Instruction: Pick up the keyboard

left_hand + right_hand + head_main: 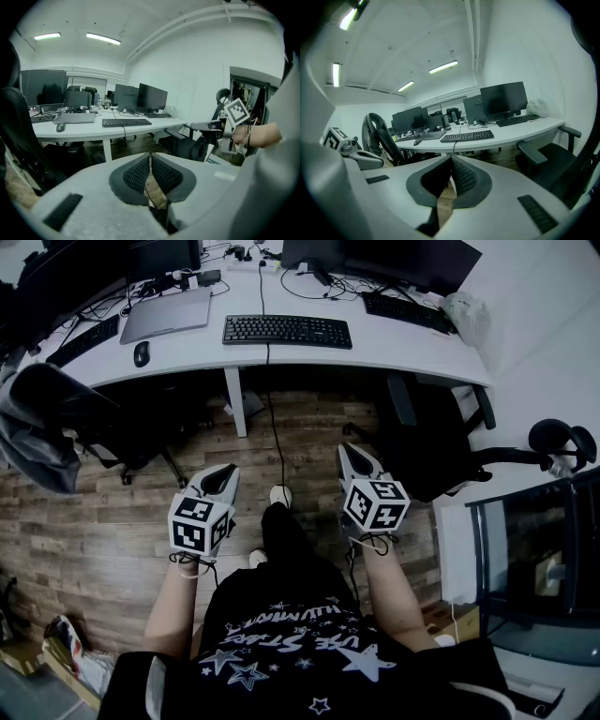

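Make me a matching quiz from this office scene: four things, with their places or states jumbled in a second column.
Things
1. black corded keyboard
2. closed grey laptop
3. small dark mouse
4. left gripper

Places or states
A. shut, holding nothing, over the wood floor
B. middle of the white desk, cable hanging off the front edge
C. by the laptop's near left corner
D. left of the corded keyboard, behind the mouse

Pairs: 1-B, 2-D, 3-C, 4-A

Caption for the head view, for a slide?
Facing a white desk, left gripper and right gripper shut and empty, the keyboard untouched.
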A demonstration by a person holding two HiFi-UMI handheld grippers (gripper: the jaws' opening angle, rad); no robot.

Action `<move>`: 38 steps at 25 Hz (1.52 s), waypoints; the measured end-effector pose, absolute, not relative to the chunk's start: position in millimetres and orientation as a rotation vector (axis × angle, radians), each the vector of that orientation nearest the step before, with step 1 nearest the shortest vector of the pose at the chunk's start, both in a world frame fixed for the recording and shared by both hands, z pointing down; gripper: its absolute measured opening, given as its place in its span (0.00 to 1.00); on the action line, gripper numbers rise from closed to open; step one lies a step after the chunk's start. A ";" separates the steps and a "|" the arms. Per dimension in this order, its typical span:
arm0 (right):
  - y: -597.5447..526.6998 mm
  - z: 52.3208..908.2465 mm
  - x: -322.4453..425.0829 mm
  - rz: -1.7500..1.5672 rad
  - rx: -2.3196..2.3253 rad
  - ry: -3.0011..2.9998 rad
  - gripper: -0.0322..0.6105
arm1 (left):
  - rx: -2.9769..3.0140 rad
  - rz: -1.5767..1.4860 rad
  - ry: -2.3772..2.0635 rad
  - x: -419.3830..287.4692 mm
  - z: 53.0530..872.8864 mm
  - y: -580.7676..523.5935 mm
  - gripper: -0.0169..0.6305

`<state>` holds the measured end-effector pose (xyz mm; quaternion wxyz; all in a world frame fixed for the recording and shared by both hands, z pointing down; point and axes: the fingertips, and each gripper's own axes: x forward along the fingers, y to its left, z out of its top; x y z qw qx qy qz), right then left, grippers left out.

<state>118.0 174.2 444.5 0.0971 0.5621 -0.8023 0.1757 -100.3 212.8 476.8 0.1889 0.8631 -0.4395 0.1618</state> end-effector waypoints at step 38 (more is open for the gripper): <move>-89.1 457.5 135.6 0.523 1.523 -2.428 0.72 | 2.451 0.499 -1.264 -76.7 469.7 -33.5 0.66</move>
